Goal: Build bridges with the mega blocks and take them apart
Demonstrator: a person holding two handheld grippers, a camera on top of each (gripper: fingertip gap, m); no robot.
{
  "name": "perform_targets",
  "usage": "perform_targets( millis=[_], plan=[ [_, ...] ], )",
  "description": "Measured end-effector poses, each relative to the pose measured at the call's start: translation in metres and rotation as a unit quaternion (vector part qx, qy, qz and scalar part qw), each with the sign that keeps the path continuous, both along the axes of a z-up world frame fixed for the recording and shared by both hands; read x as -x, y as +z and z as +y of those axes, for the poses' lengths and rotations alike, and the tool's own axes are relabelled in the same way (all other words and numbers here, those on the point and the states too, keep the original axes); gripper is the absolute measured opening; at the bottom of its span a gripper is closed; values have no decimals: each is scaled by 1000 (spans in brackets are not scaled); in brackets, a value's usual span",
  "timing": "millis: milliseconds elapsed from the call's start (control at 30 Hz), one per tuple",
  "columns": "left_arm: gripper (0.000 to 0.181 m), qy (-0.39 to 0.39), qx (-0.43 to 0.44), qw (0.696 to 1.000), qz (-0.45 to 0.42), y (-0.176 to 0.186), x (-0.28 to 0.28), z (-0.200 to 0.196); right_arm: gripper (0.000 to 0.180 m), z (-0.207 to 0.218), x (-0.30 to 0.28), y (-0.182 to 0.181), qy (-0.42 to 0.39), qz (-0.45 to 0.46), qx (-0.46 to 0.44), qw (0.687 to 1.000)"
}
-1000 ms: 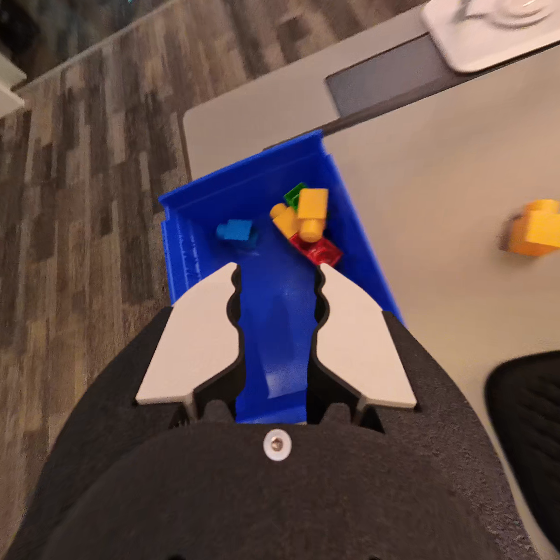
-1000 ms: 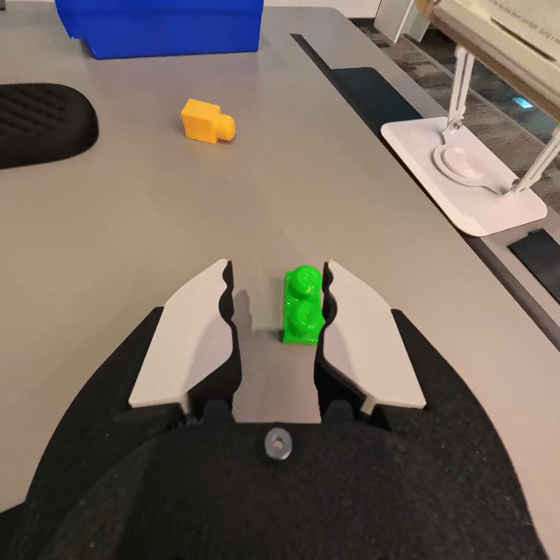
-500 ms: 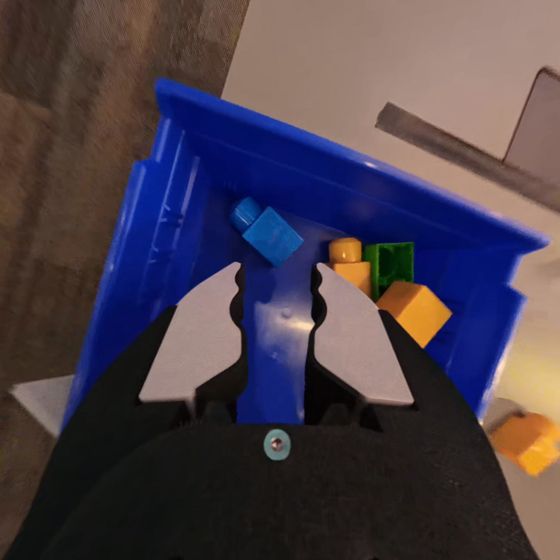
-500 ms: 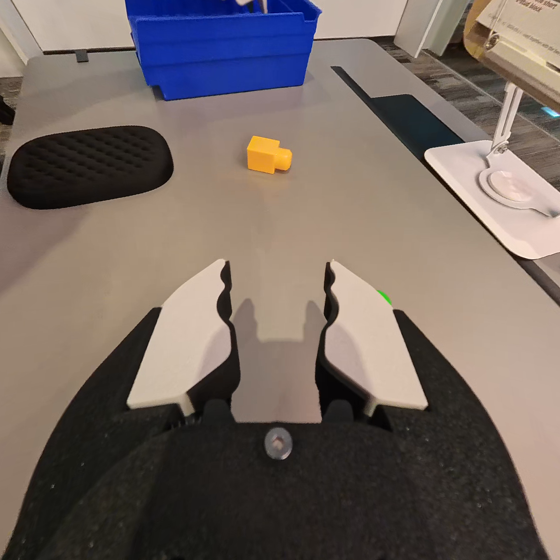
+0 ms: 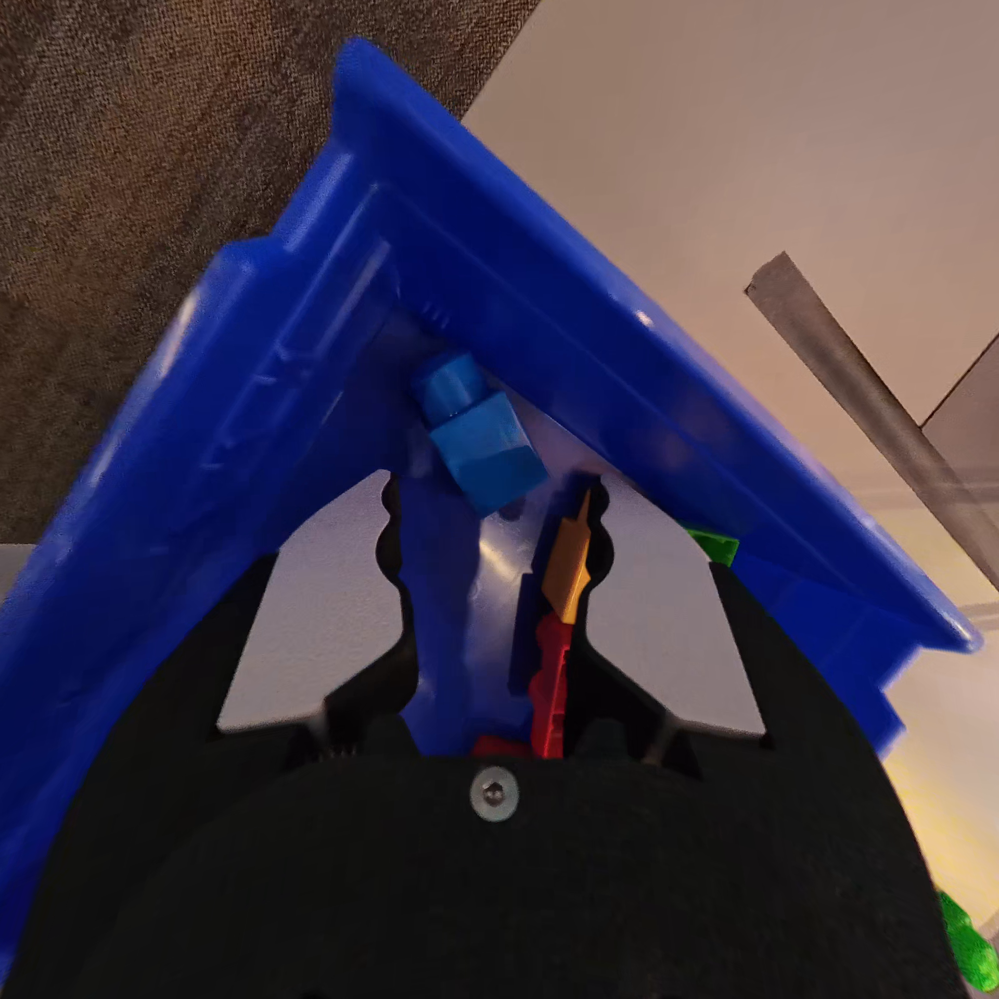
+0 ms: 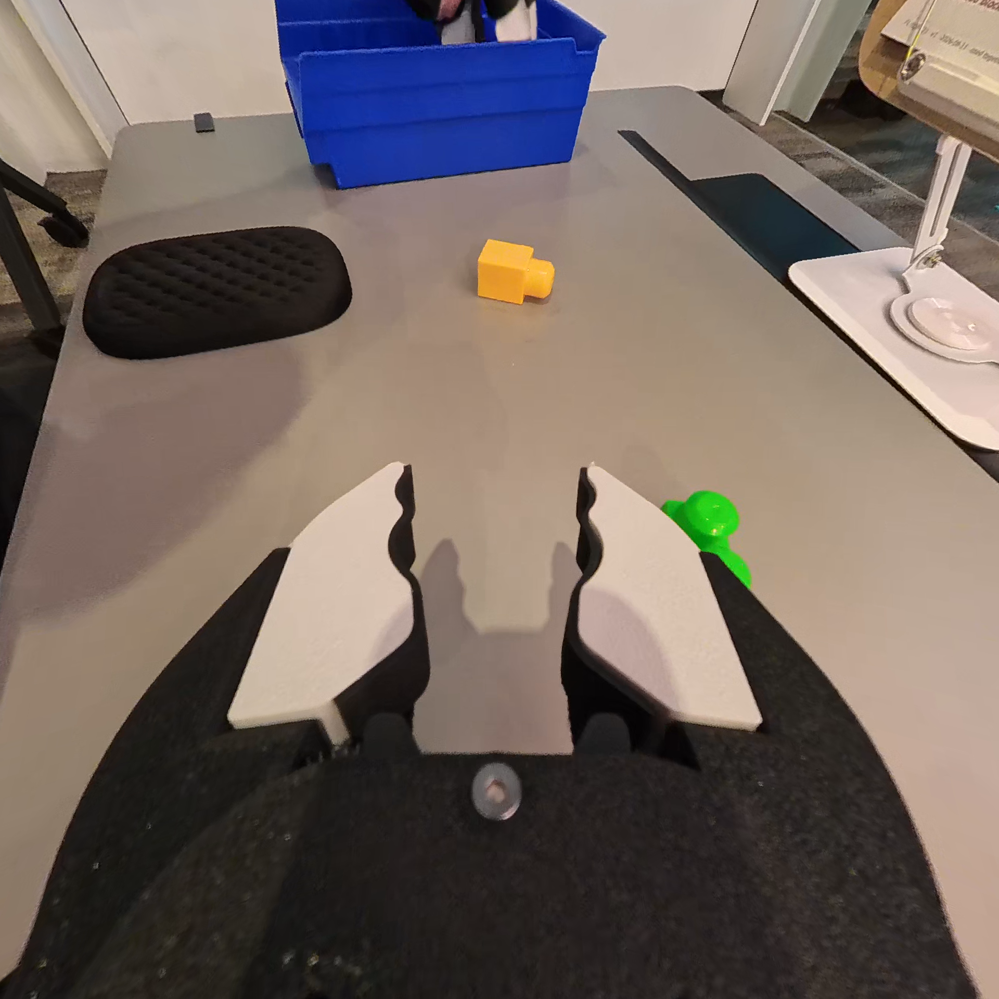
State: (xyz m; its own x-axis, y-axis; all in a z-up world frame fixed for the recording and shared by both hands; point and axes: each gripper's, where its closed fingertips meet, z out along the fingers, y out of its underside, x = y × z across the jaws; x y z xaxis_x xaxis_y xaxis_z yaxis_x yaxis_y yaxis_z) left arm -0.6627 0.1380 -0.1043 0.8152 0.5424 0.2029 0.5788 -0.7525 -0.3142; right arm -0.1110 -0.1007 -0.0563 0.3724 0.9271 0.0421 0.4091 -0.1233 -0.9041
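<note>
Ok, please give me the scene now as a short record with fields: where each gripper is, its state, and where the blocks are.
left gripper: open, reaching inside the blue bin, holding nothing
right gripper: open, above the grey table, holding nothing
blue block: in the bin corner, just ahead of the left fingertips
orange block in bin: beside the left gripper's right finger
red block: in the bin, below that orange one
yellow-orange block: on the table, lying on its side
green block: on the table, partly hidden behind the right gripper's right finger
black pad: on the table, left side
</note>
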Motion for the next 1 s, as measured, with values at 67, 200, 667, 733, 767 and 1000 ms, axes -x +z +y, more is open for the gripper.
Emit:
perform_targets(
  millis=[67, 200, 667, 733, 767, 1000],
  plan=[
    [67, 5, 9, 1000, -4, -7, -4, 4, 57, -1, -2, -3, 0, -4, -1, 1000],
    [66, -2, 47, 999, 7, -23, -5, 6, 57, -3, -6, -8, 1, -11, 1, 1000],
    [38, -39, 81, 995, 32, -38, 13, 2, 56, -7, -4, -17, 10, -34, 1, 999],
    [38, -67, 68, 995, 18, -36, 7, 2, 55, -6, -5, -19, 8, -37, 0, 999],
    [38, -81, 54, 995, 13, -33, 4, 3, 55, -6, -5, -19, 8, -38, 0, 999],
    [37, -189, -54, 980, 13, 14, -14, -3, 54, -5, -6, -18, 7, -32, 0, 999]
  ],
)
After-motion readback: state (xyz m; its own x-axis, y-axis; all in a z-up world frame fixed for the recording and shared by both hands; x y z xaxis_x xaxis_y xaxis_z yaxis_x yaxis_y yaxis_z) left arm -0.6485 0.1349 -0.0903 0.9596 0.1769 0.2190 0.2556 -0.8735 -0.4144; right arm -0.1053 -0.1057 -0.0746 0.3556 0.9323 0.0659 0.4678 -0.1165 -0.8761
